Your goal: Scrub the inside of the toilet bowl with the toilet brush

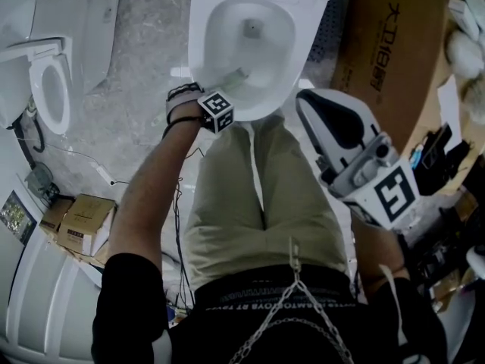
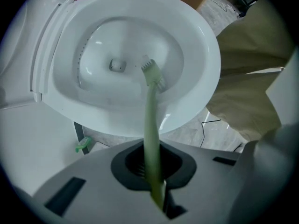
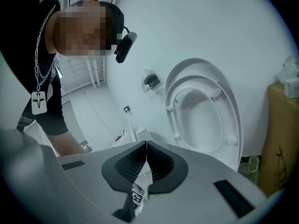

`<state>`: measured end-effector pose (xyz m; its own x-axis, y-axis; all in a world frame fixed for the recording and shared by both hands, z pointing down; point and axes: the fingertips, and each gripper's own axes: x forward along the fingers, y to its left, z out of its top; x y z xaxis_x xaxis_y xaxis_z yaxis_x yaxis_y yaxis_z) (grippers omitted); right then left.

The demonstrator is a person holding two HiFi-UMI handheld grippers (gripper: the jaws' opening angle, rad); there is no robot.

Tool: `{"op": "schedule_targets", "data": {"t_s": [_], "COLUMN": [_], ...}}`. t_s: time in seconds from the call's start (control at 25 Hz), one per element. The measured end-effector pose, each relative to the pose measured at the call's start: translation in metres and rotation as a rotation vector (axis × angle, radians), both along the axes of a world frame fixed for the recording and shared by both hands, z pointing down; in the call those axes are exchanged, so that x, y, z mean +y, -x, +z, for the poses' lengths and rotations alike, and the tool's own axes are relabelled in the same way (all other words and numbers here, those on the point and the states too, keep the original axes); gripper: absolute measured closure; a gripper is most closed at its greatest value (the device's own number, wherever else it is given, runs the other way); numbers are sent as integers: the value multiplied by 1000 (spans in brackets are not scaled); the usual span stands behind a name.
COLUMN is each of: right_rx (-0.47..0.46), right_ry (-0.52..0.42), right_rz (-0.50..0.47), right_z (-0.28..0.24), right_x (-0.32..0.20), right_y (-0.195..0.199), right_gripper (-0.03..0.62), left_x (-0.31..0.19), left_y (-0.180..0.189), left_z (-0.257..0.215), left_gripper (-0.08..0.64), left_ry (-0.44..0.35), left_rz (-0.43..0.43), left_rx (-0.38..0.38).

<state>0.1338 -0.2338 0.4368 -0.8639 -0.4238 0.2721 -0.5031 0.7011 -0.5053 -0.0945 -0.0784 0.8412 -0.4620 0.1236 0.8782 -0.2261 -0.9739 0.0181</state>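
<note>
The white toilet bowl stands at the top middle of the head view, straight in front of my legs. My left gripper reaches over the bowl's near rim and is shut on the pale green toilet brush. In the left gripper view the brush handle runs from the jaws up into the bowl. The bristle head rests against the inner wall, right of the drain hole. My right gripper hangs off to the right, beside the bowl; its pads meet with nothing between them.
The raised seat and lid fill the right gripper view. A second toilet sits at far left, small cardboard boxes lie lower left, and a big brown carton stands right of the bowl. Cables trail on the floor.
</note>
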Motion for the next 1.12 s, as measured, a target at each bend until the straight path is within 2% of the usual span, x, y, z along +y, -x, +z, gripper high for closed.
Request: {"op": "schedule_targets", "data": {"t_s": [0.16,0.56,0.76,1.0,1.12], "right_rx": [-2,-14,-12,-1,-1], "right_ry": [25,72,77,75,70], "right_rz": [13,49,66,88,95], "right_z": [10,20,20,16,12], "right_x": [1,13,15,12,9], "right_y": [-5,6,7,7,8], "right_gripper": [583,584,583,583,583], "left_x": [-10,-35,-48,-55,-59], "left_y": [-1,16,41,42,38], "left_z": [3,10,9,11,12], "left_gripper": [558,558,558,558,558], "left_ry": [-12,-18,-21,-25,-40], "left_rz": [12,121,106,94,59], "left_rx": [-4,-33,-59,-31,12]}}
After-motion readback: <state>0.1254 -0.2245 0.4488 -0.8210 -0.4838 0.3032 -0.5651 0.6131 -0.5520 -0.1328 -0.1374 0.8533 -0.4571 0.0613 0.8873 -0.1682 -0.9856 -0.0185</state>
